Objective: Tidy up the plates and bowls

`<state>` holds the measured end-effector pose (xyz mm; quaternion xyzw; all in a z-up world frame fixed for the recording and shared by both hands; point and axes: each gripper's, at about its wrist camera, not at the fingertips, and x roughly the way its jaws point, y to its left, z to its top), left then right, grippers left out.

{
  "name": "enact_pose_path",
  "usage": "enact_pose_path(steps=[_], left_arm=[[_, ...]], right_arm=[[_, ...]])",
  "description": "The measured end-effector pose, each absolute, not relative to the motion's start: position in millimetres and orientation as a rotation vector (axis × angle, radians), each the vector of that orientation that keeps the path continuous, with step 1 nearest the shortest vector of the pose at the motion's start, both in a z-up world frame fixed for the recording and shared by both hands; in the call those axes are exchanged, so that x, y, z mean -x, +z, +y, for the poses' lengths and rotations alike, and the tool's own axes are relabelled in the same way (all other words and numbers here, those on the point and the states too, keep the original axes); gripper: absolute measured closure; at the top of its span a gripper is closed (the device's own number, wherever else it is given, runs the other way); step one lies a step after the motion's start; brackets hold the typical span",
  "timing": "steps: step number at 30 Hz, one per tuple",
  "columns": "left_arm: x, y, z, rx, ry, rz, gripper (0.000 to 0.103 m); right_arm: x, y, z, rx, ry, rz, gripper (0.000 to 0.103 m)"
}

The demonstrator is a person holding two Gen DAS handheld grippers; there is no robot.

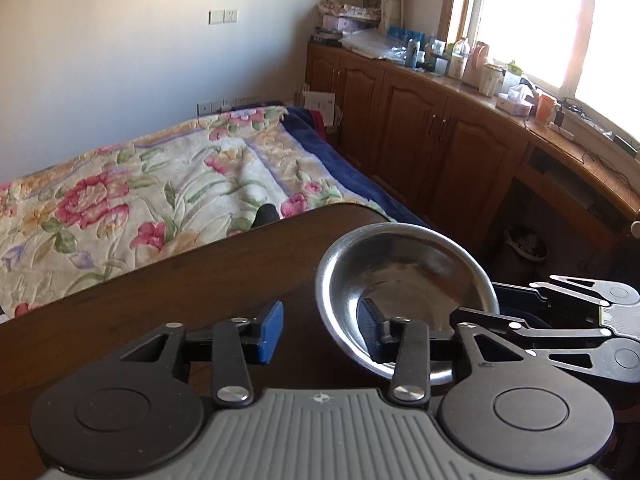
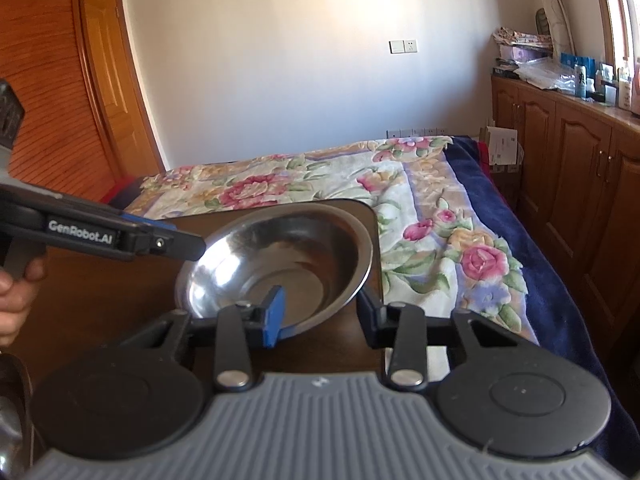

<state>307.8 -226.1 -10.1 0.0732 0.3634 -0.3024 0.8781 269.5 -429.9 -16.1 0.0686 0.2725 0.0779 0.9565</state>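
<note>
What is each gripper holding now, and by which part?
Nothing is clamped. The left gripper and the right gripper each straddle the rim of the steel bowl, with one finger inside and one outside, jaws apart.

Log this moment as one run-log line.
left tongs: open, one finger inside steel bowl | right tongs: open, straddling bowl rim | bowl: on brown table near corner | grasp: none yet

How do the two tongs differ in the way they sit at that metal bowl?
The left tongs straddle the left rim of the steel bowl, with their right finger inside. The right tongs straddle its right rim, with their left finger inside. Both are open, and neither is squeezing the bowl.
</note>
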Motion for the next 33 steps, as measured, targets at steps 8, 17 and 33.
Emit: enact_pose_path(steps=[8, 17, 33], left_arm=[[-322.3, -17.6, -227.1, -0.121, -0.636, 0.824, 0.067], [-325.4, -23.3, -225.4, -0.097, -0.654, 0.878, 0.089], [-271.2, 40.4, -185.8, -0.074, -0.685, 0.715, 0.091]], right_arm=[[-271.8, -17.7, -429.4, -0.137, 0.157, 0.551, 0.068], [-274.8, -16.5, -430.1, -0.174, 0.170, 0.560, 0.082], [-243.7, 29.4, -412.5, -0.147, 0.155, 0.446, 0.089]])
